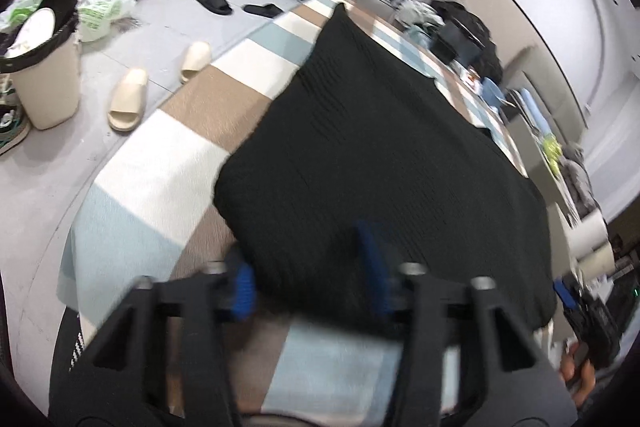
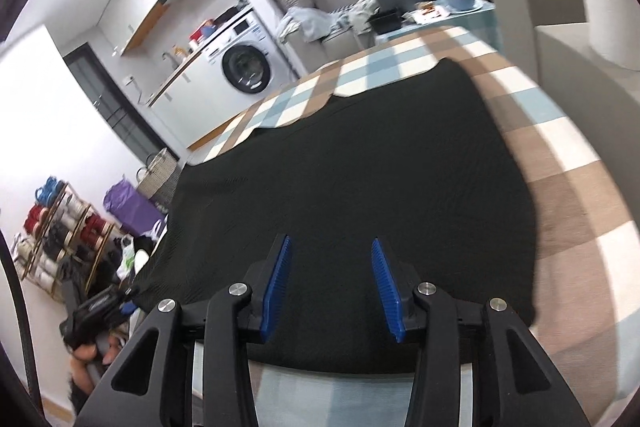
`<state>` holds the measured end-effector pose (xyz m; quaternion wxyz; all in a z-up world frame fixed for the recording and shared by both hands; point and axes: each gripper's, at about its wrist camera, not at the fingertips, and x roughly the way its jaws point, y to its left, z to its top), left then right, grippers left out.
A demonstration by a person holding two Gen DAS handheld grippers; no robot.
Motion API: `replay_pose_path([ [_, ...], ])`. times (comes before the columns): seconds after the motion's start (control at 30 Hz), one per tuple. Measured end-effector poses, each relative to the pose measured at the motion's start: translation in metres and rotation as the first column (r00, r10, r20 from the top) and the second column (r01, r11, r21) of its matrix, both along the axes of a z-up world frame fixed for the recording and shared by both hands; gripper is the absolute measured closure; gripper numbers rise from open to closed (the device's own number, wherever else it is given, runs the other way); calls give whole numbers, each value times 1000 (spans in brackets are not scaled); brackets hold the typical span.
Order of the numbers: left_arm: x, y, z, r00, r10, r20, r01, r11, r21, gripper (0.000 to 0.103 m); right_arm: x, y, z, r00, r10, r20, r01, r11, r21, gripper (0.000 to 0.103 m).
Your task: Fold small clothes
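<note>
The black garment [image 2: 352,179] is matt ribbed knit; the checked tablecloth [image 2: 568,155] looks a soft woven cloth; the gripper pads [image 2: 384,291] are ridged blue plastic (bolts shiny metal).

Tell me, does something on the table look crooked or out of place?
The black knitted garment lies flat on the checked cloth, but its far edge is wavy and uneven, and one side hangs over the table edge. Nothing looks spilled or damaged.
</note>
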<state>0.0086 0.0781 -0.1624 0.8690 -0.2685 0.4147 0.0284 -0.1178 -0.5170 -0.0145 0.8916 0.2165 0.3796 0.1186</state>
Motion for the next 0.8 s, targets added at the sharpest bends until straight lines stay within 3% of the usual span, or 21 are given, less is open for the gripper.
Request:
replay_pose_path([
  [0.07, 5, 3, -1, 1000, 22, 9, -22, 1000, -12, 91, 4, 11, -3, 1000, 30, -8, -30, 999, -17, 61],
  [0.2, 4, -1, 6, 999, 13, 49, -15, 999, 40, 93, 6, 24, -7, 998, 61, -22, -62, 997, -53, 61],
  [0.37, 0, 7, 0, 999, 23, 43, -23, 1000, -5, 93, 9, 27, -17, 996, 62, -59, -66, 995, -70, 61],
  [0.57, 2, -17, 42, 989, -46, 142, 29, 992, 120, 94, 10, 21, -15, 997, 48, -54, -51, 997, -62, 61],
  [0.7, 18, -56, 78, 953, -184, 241, 138, 971, 196, 95, 8, 16, -15, 998, 36, -54, -39, 998, -53, 59],
  [0.8, 36, -106, 97, 893, -344, 291, 281, 930, 236, 95, 4, 9, -13, 998, 18, -52, -20, 998, -54, 59],
])
